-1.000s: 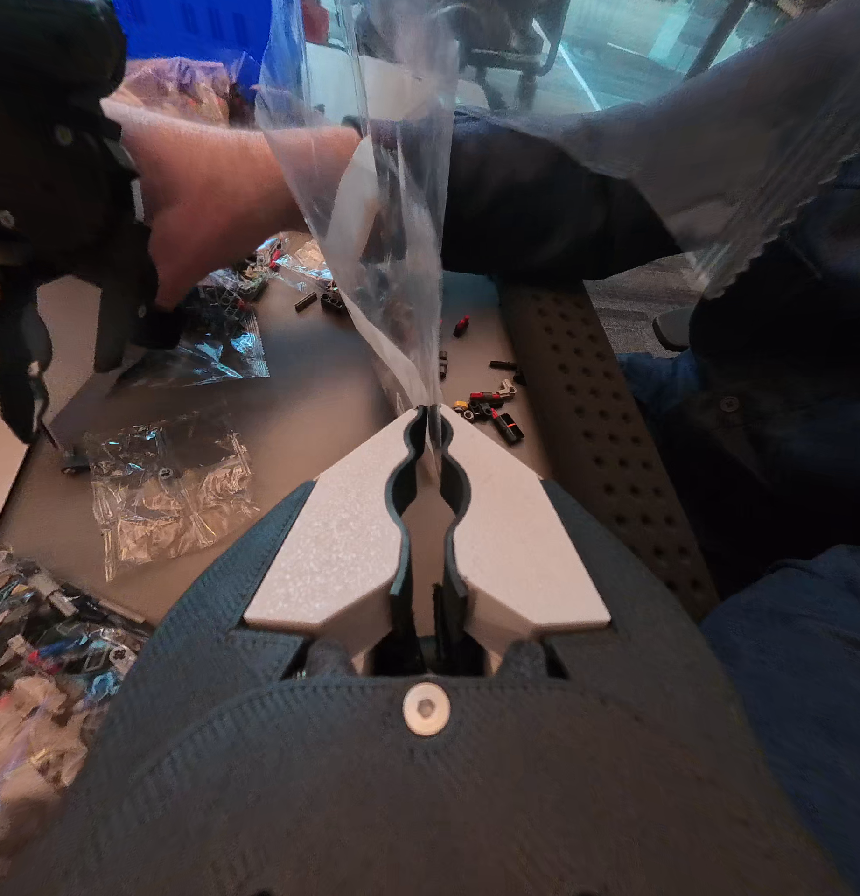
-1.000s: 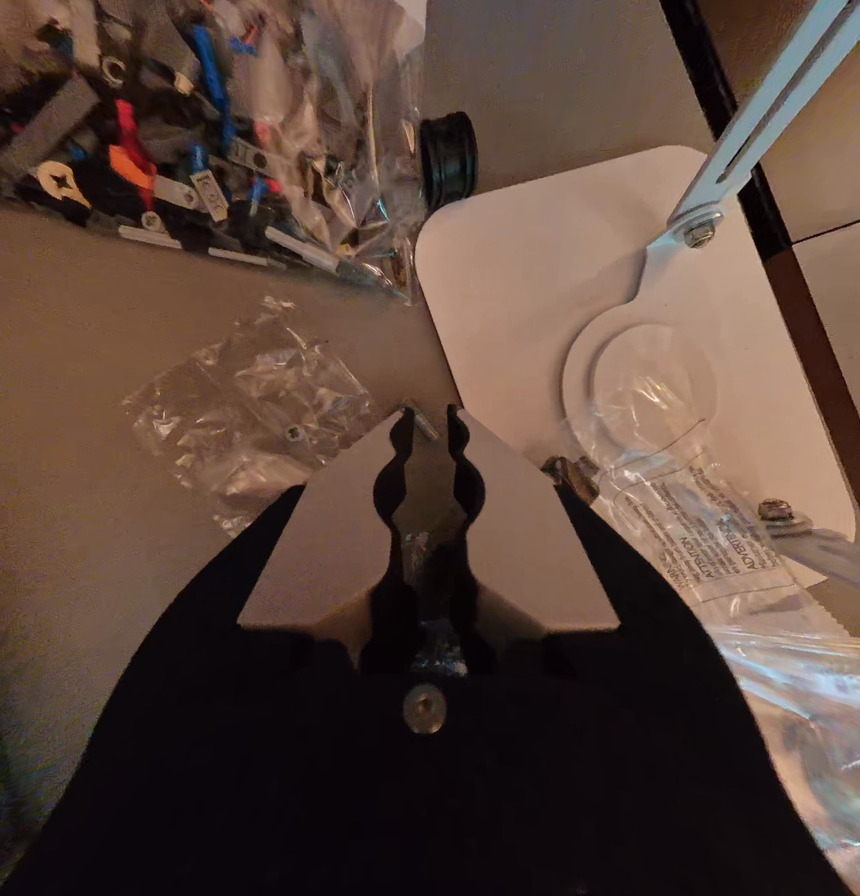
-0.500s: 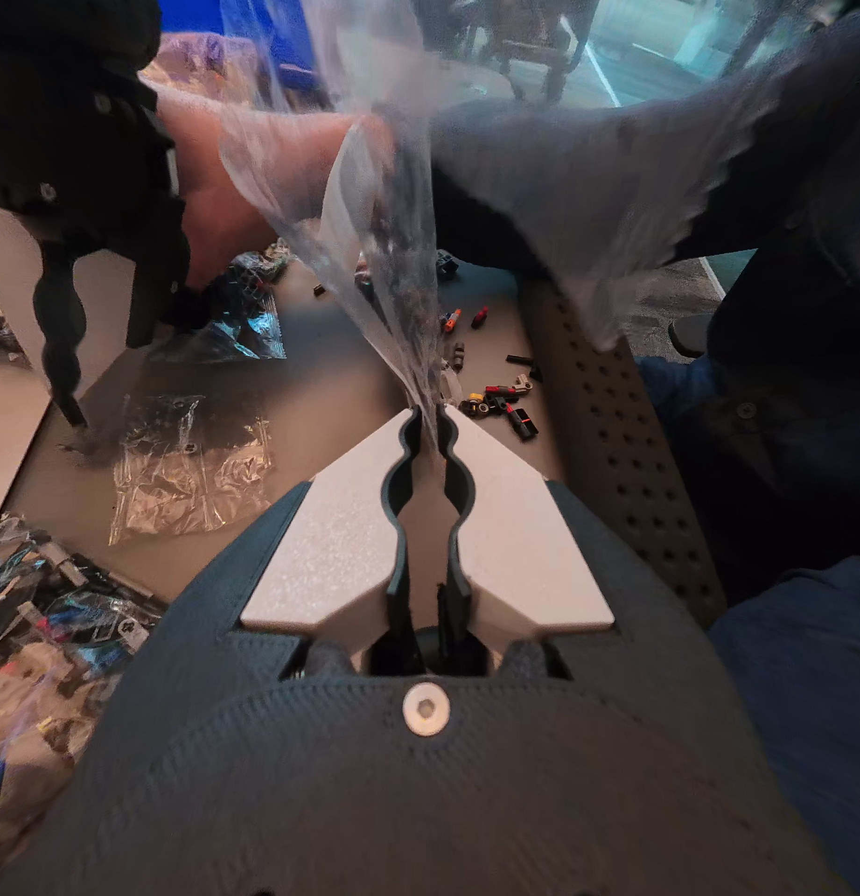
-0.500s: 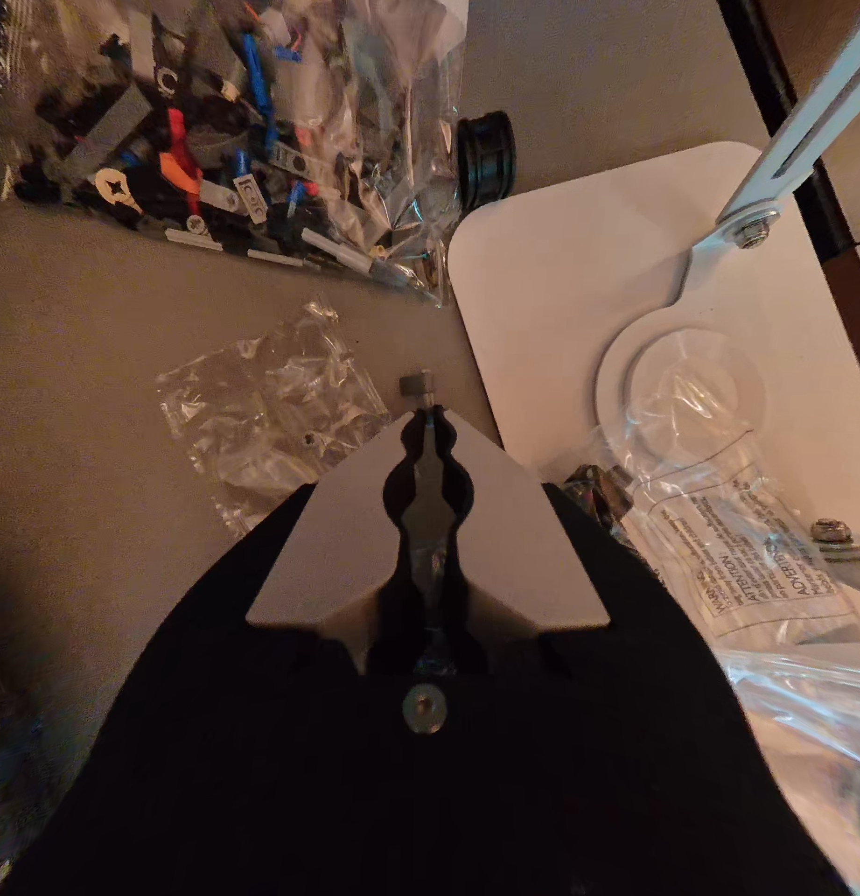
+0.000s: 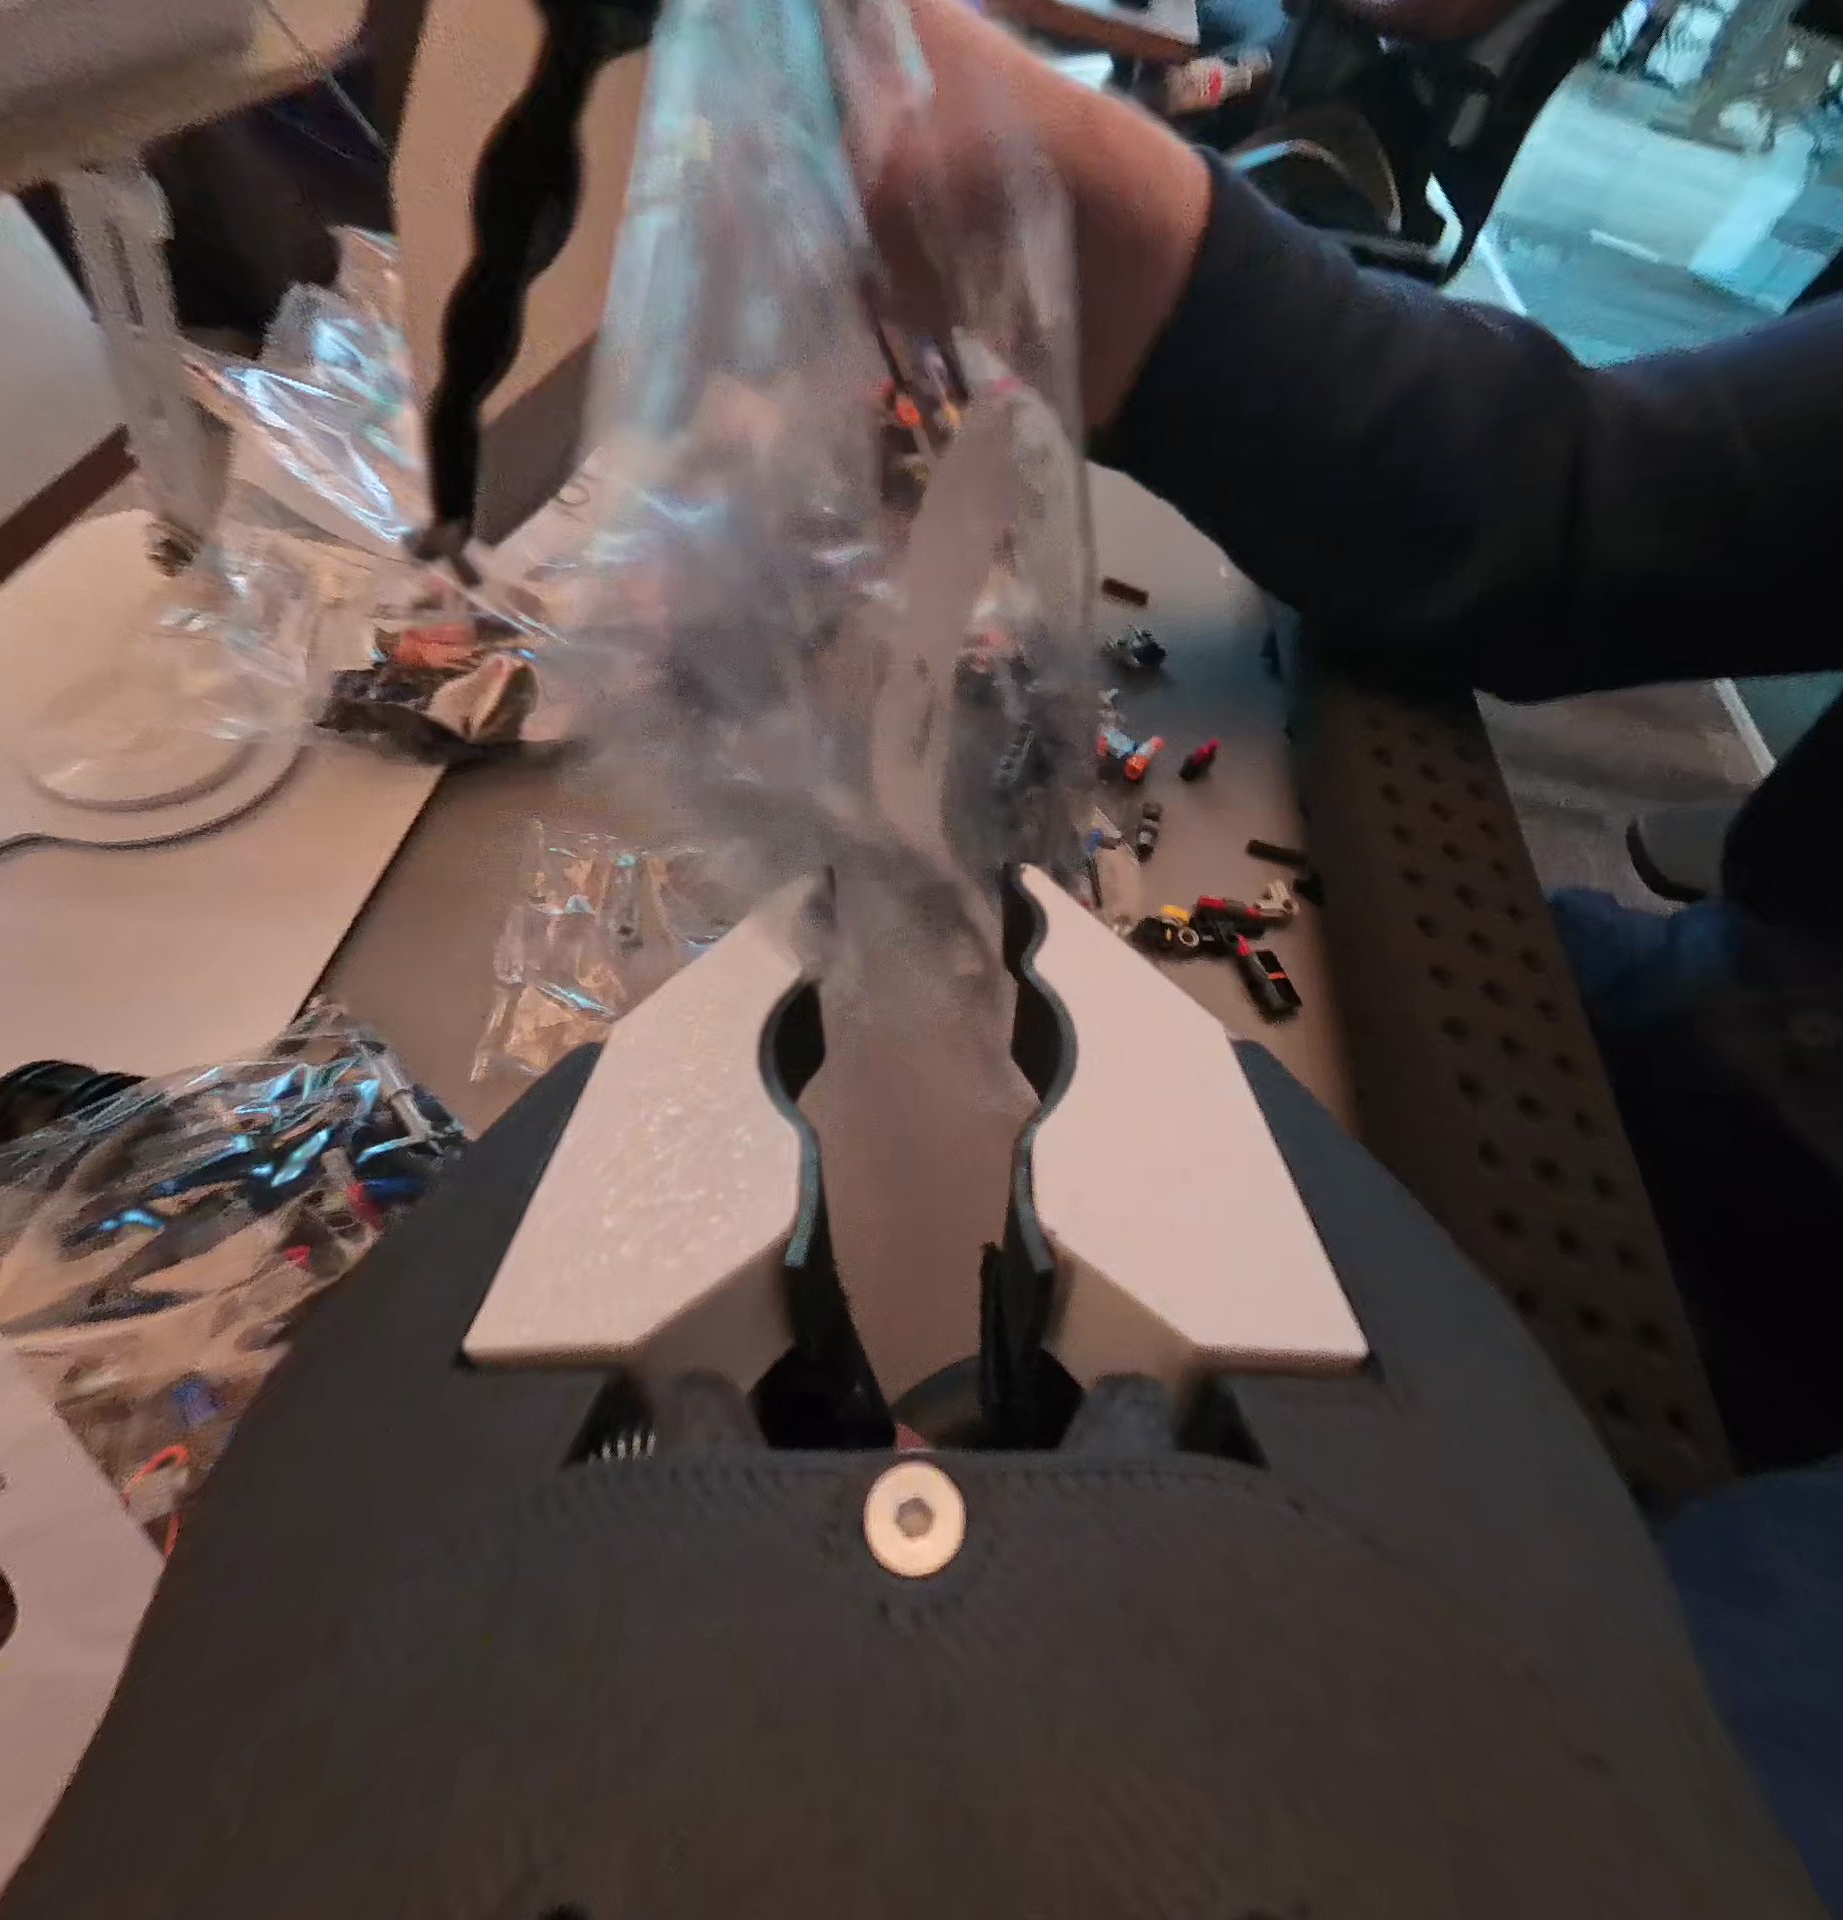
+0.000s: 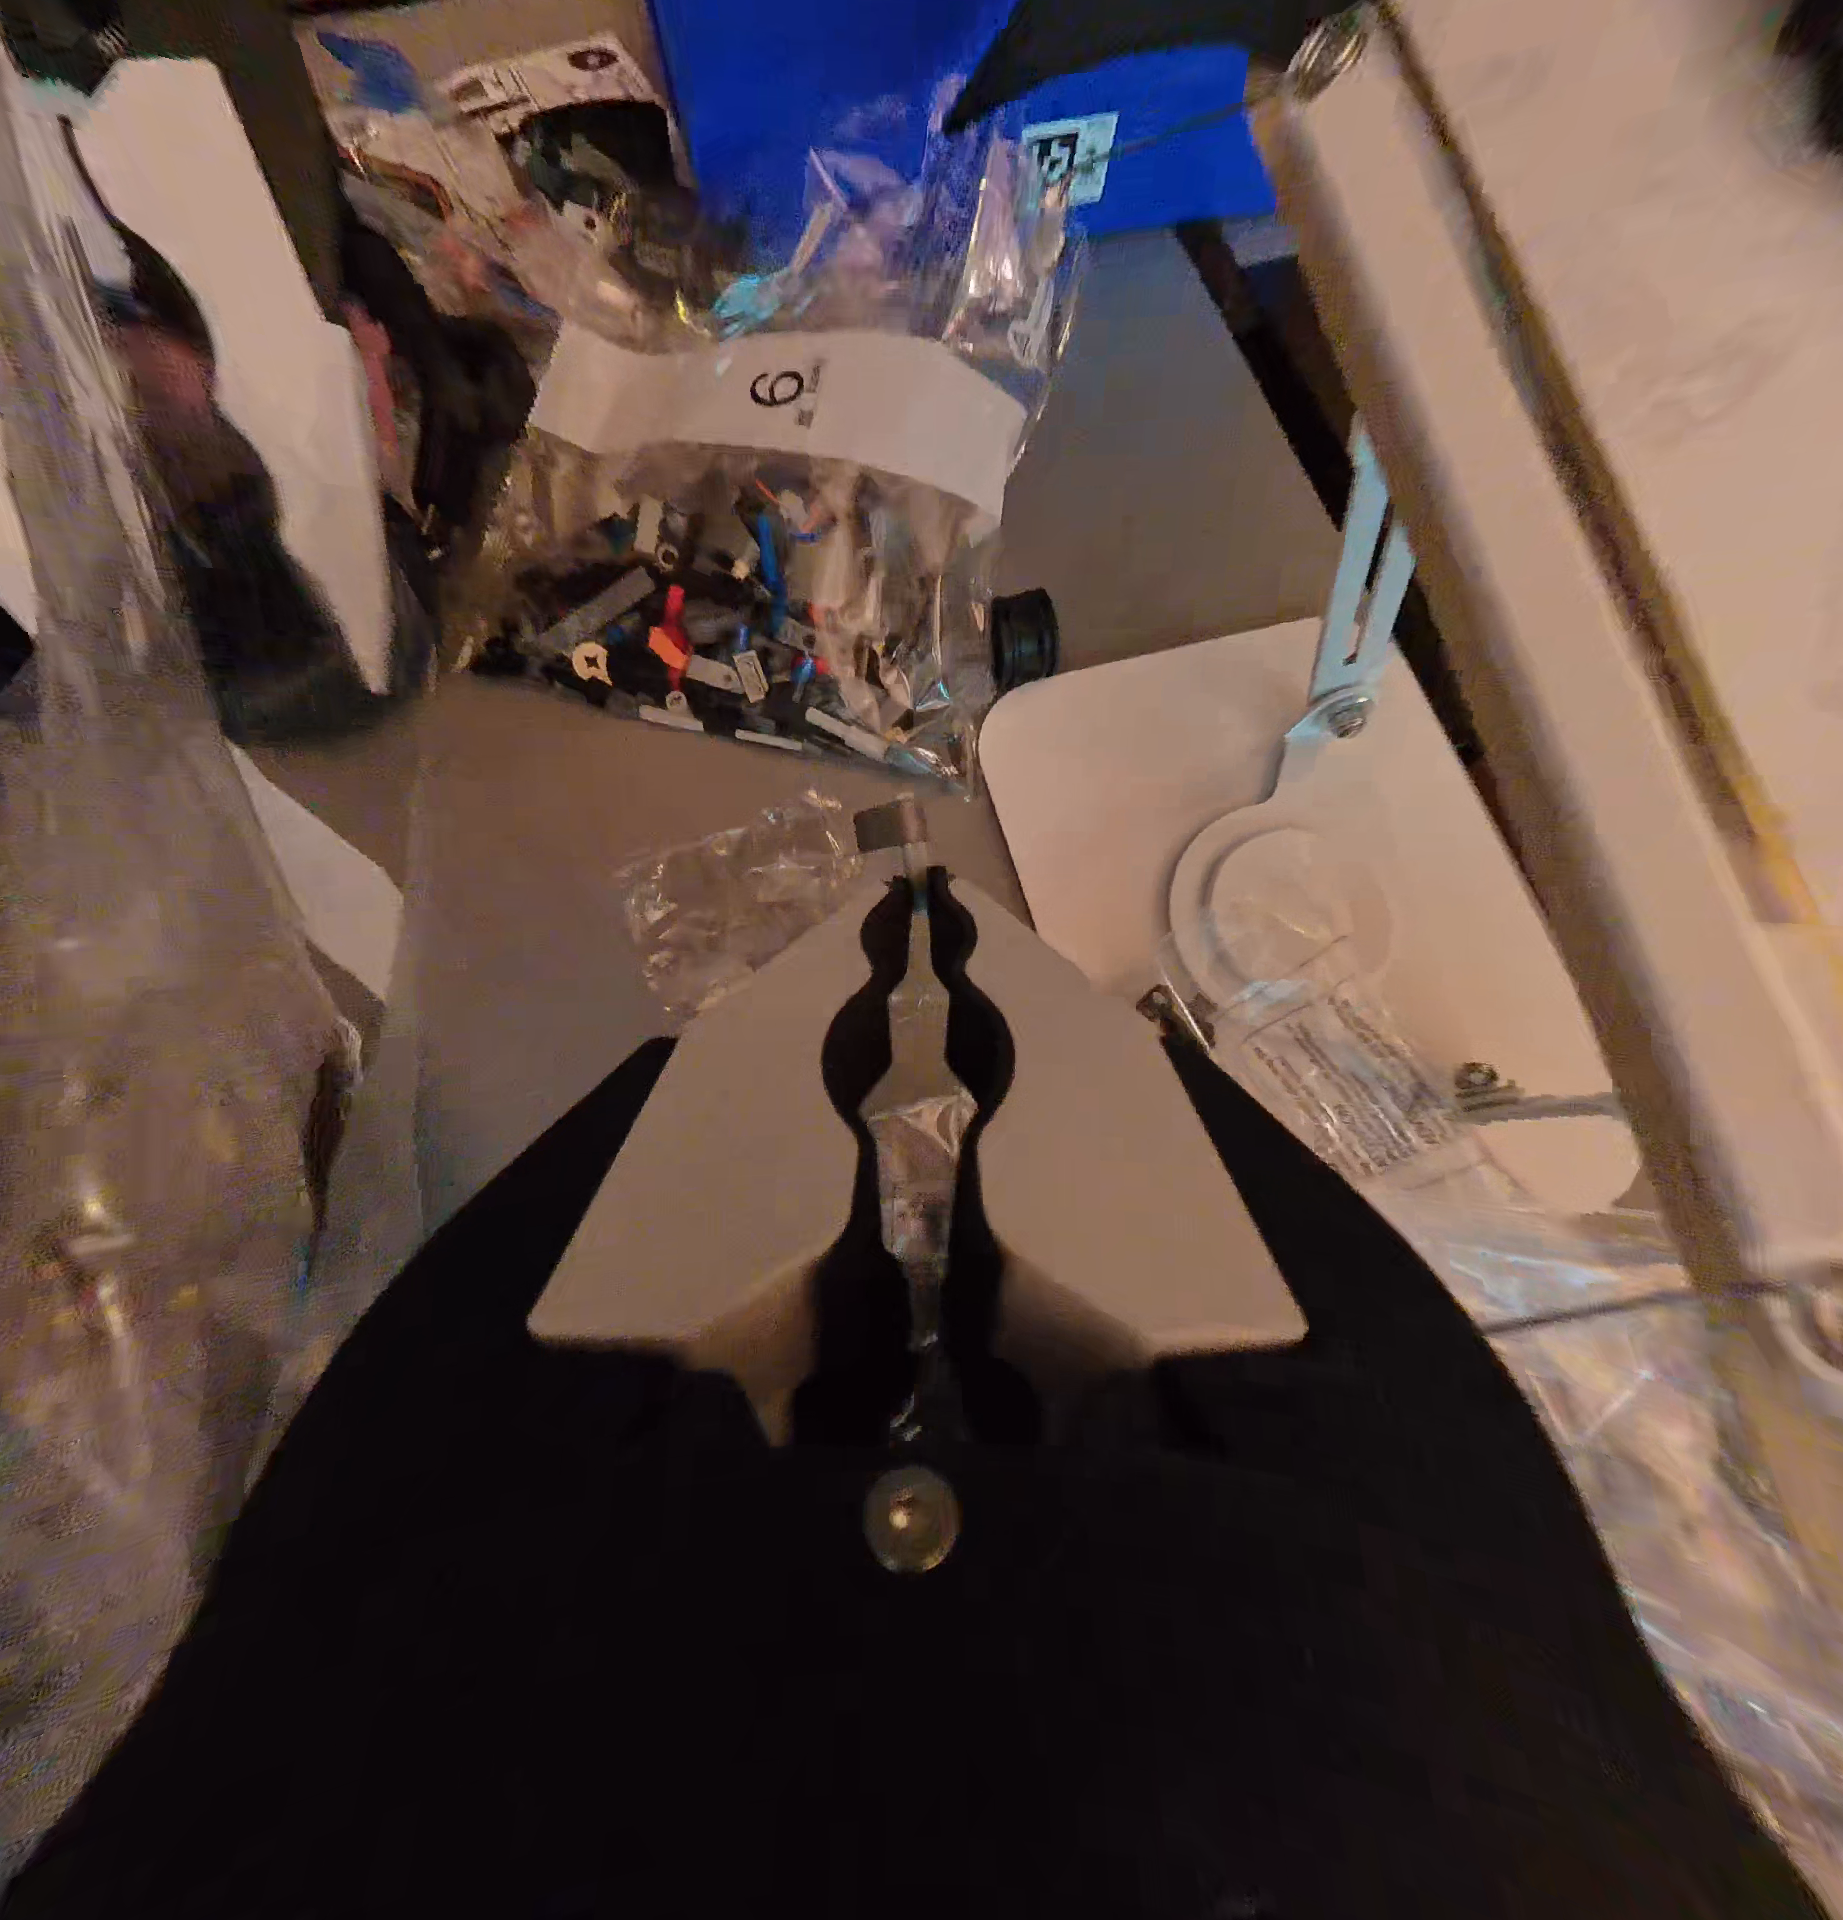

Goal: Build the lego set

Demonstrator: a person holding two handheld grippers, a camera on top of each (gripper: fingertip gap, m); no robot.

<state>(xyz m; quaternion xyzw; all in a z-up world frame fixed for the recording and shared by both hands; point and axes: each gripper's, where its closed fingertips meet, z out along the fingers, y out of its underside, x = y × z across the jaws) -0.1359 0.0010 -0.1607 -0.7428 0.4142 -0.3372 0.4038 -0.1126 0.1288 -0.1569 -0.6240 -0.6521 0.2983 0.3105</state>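
At twelve o'clock from our left gripper point(image 5: 917, 894), the clear bag point(image 5: 834, 436) hangs between jaws now spread apart; half a second ago they pinched it. Our right gripper point(image 6: 922, 894) stays clamped on a small grey piece point(image 6: 889, 828), now lifted.

The right claw point(image 6: 912, 894) pinches a small grey piece point(image 6: 889, 829) at its tips, the jaws nearly together. Just beyond lies a crumpled empty clear bag point(image 6: 735, 899) on the grey desk point(image 6: 522, 831). Farther back sits a clear bag of mixed pieces point(image 6: 751, 613) with a white strip, a black wheel point(image 6: 1023, 636) beside it, and a white lamp base point(image 6: 1125, 790) toward the desk's right edge
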